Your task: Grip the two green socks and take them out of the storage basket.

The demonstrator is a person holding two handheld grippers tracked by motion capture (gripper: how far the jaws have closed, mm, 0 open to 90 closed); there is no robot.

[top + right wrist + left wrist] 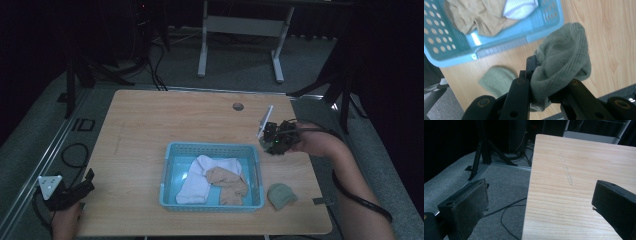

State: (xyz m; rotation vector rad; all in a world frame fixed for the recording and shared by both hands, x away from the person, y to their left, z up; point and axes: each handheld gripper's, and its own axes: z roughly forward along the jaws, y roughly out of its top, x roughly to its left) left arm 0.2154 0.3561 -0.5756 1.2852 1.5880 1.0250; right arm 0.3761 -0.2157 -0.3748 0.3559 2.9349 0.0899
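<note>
Green sock [564,60] pinched in right tool [549,82] should be carried to basket [170,172] at 8 o'clock, kept high over rim; left tool [536,205] spread, idle.

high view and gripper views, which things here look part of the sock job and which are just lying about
Likely part of the job:
- light blue perforated plastic basket
- white sock and tan sock in the basket
- grey-green knitted sock clamped in the right gripper
- second grey-green sock lying on the wooden table

Just about:
- left gripper, jaws open, at the table's edge
- white desk frame behind
- black cables on the floor
</note>
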